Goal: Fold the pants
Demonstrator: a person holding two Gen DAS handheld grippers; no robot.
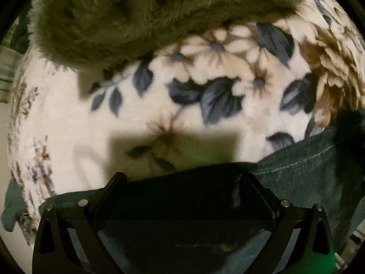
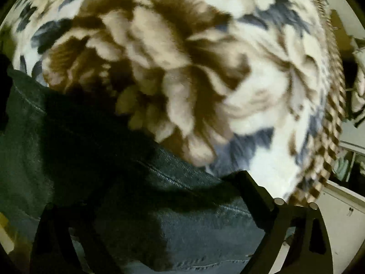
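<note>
Dark blue-grey denim pants lie on a floral fleece blanket. In the left wrist view my left gripper stands wide open, its fingers either side of the pants' edge, the denim lying between and under them. In the right wrist view the pants fill the lower left, with a stitched seam running diagonally. My right gripper is open too, its right finger resting at the denim's edge; the left finger is dark and hard to make out.
A shaggy olive-green throw lies on the blanket at the far side in the left wrist view. The blanket ends in a striped border at the right, with white furniture beyond it.
</note>
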